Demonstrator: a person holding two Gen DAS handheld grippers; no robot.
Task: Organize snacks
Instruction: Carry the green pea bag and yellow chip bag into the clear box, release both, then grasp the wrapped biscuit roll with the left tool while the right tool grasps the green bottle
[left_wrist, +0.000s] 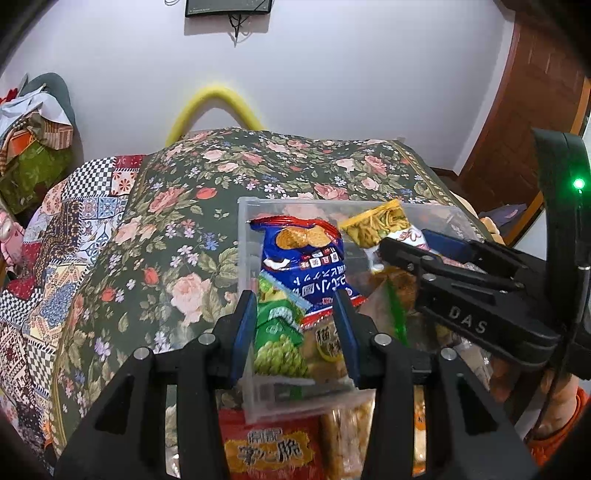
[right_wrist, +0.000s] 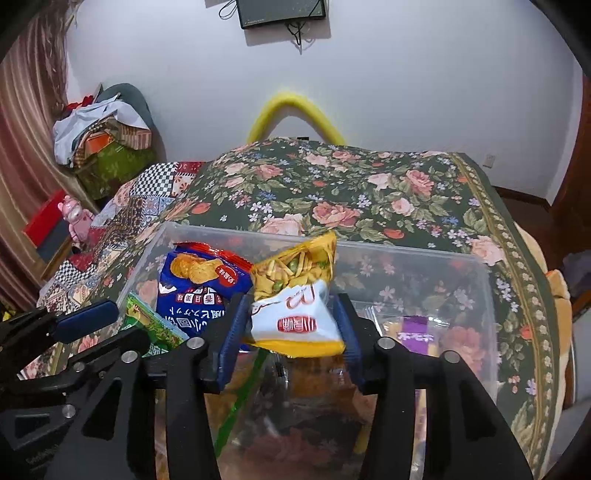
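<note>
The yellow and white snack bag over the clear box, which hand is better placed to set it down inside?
Right. The right gripper already holds the yellow and white bag above the clear box. The left gripper sits empty at the box's near left corner.

Snack packets (left_wrist: 303, 269) in clear bin (left_wrist: 258, 201)

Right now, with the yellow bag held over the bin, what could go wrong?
1. The right gripper pinches only the lower end of the yellow bag, which tilts; it may slip or land askew in the clear bin.
2. The blue bag stands right beside the yellow bag and may get knocked over.
3. The left gripper sits open at the bin's near wall, close to the right one; they could collide.
</note>
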